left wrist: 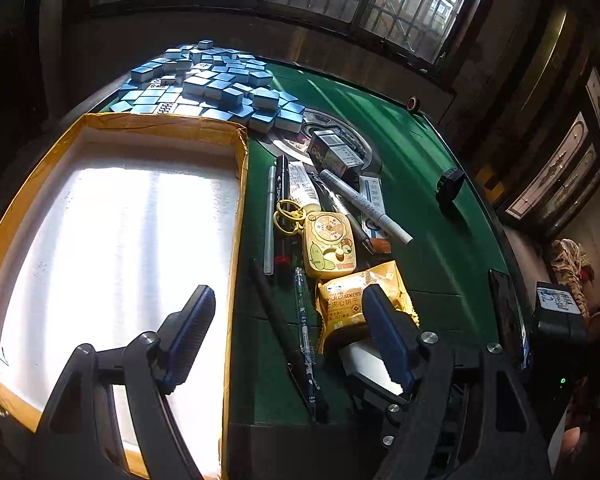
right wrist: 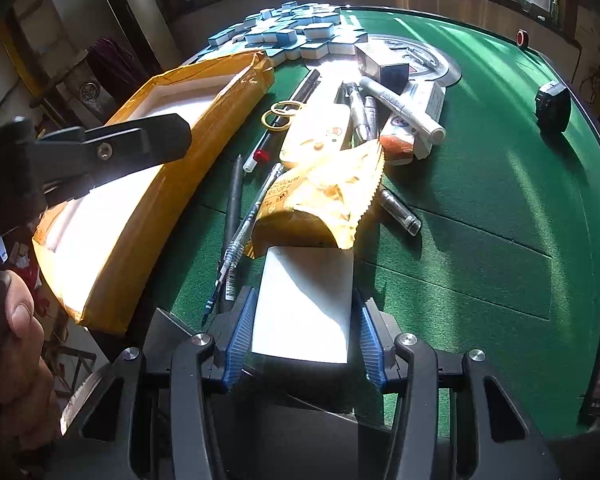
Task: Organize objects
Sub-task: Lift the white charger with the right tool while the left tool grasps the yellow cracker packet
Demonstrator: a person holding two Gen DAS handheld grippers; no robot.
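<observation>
- Ahead of the right jaws: cracker packet (right wrist: 320, 204) and pens (right wrist: 252, 216) crowd the counter (right wrist: 480, 184).
- Right of them: bare felt.
- Under the left jaws: empty box (left wrist: 112, 240).

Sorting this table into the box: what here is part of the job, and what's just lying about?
Job:
foam box
white card, between right claw pads
cracker packet
yellow keychain case
white marker
clear pen

Lying about:
mahjong tiles
tape measure
phone
</observation>
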